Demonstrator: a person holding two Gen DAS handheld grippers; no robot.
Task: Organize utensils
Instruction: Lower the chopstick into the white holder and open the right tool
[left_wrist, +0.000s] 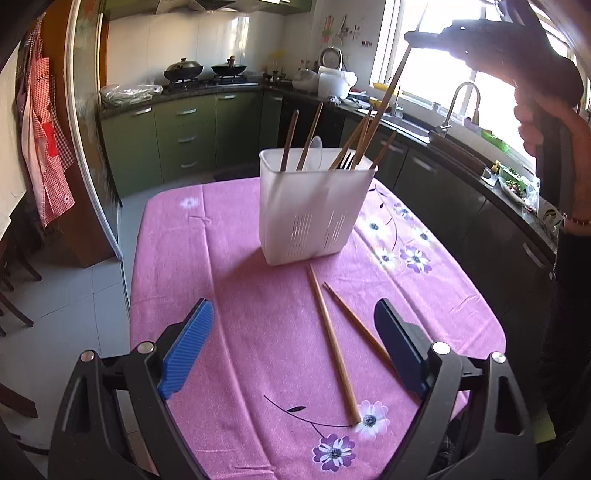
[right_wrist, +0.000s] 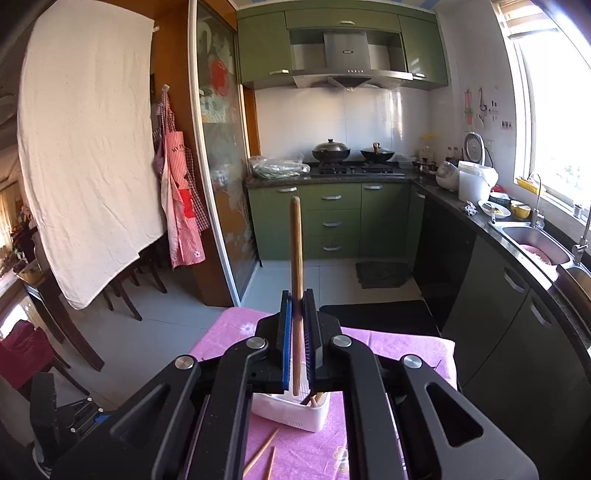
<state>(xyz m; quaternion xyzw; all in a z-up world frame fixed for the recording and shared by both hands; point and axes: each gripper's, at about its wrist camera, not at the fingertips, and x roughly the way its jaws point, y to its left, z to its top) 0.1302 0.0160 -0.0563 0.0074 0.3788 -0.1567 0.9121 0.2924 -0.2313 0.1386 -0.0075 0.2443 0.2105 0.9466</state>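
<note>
A white slotted utensil holder (left_wrist: 312, 208) stands on the pink floral tablecloth (left_wrist: 251, 295) with several wooden chopsticks, a fork and a pale spoon upright in it. Two loose chopsticks (left_wrist: 334, 345) lie on the cloth in front of it, between my left gripper's blue pads. My left gripper (left_wrist: 295, 347) is open and empty, low over the near table. My right gripper (right_wrist: 297, 325) is shut on one wooden chopstick (right_wrist: 295, 243), held upright above the holder (right_wrist: 291, 411); from the left wrist view it hangs high at the upper right (left_wrist: 491, 37) with the chopstick's lower end in the holder.
The table's edges drop to a tiled floor on the left and far side. Dark cabinets with a sink (left_wrist: 417, 125) and cluttered counter run along the right. Green cabinets and a stove with two woks (right_wrist: 347, 153) stand at the back. Chairs (right_wrist: 122, 291) stand at the left.
</note>
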